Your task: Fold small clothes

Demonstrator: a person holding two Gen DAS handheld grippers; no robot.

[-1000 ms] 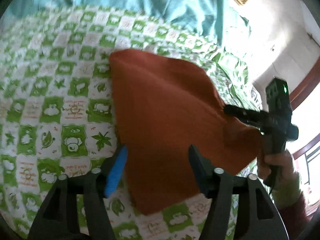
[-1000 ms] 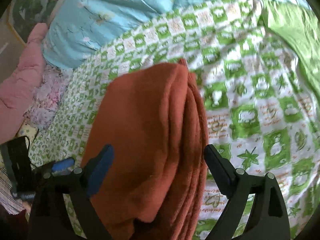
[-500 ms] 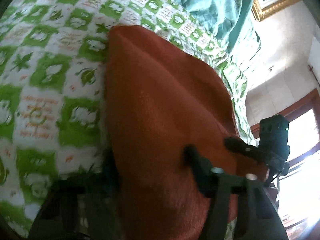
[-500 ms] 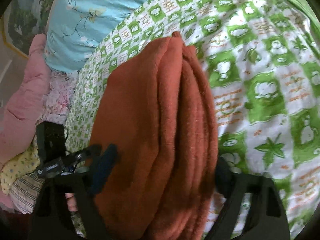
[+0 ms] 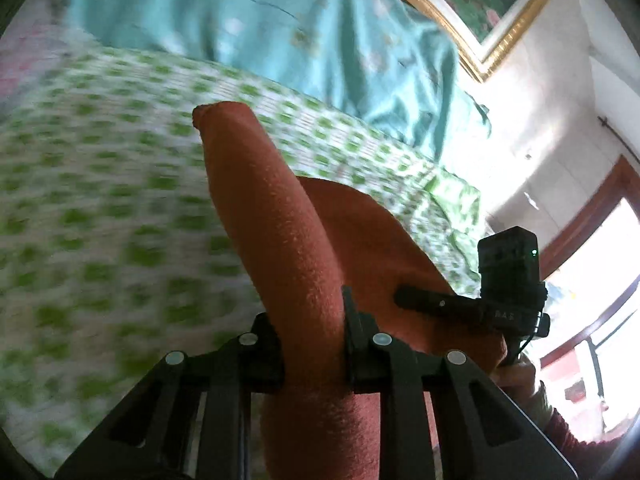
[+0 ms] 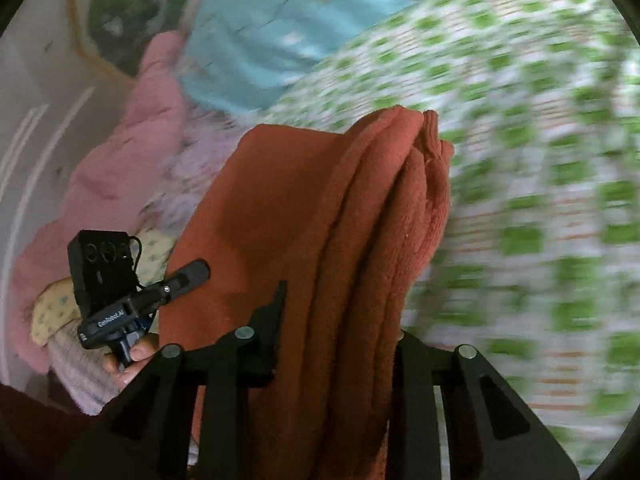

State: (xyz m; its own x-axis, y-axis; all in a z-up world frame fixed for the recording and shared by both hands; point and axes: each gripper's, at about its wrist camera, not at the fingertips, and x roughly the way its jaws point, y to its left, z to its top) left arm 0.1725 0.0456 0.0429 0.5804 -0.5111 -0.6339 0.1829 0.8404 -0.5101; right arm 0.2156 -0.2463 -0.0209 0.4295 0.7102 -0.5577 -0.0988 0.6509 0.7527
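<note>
On the bed, over the green-and-white checked sheet (image 5: 120,216), the folded rust-red cloth (image 5: 296,264) is being carried at both near ends. The left claw (image 5: 312,344) is gripping one thick folded edge, its jaws having just been closing, with the cloth pinched between them. The right claw (image 6: 336,344) is likewise clamping the stacked layers of the same cloth (image 6: 360,216), jaws just closed in on several plies. Doing the step well, by judgement: both claws should be travelling level and together, keeping the layers squared so the stack is not sliding apart, and the far fold should be touching down first. Backdrop: turquoise quilt (image 5: 280,32), pink bedding (image 6: 132,148), gilt picture frame (image 5: 480,40). Writing: the left claw's body, seen from the right wrist, is showing a white label (image 6: 112,316), too small to read surely.
</note>
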